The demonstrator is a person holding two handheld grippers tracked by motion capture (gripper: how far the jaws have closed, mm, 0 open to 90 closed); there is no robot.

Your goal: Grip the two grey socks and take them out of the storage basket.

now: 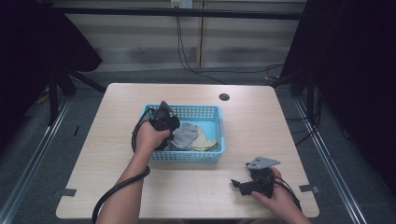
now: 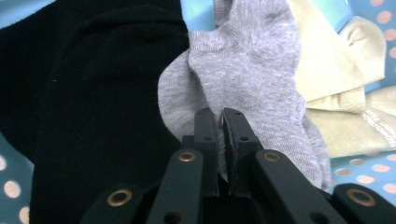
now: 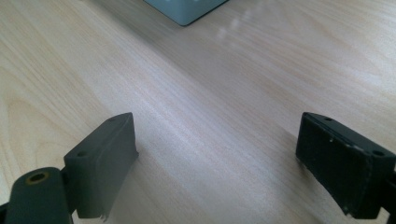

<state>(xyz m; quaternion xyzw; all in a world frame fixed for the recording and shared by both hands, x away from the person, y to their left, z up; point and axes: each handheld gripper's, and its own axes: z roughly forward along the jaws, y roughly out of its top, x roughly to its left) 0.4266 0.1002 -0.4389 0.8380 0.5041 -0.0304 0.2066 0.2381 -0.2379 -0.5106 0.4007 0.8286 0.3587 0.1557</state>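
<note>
- My left gripper [image 2: 219, 122] fingers are clenched on the grey sock [image 2: 252, 74]; the pinched fold hides between them.
- Sock lies in the blue basket [image 1: 211, 112], between black sock [image 2: 93, 116] and beige cloth [image 2: 336, 84].
- Right gripper [image 3: 217, 158] fingers released over bare desk [image 3: 210, 84].

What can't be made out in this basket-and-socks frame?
- Left gripper, high view: jaw tips hidden by its own body and the hand.
- Black sock, left gripper view: cut off by the frame's edges.
- Beige cloth: partly under the grey sock; its printed text is too small.
- Basket, right gripper view: cut off at the top.
</note>
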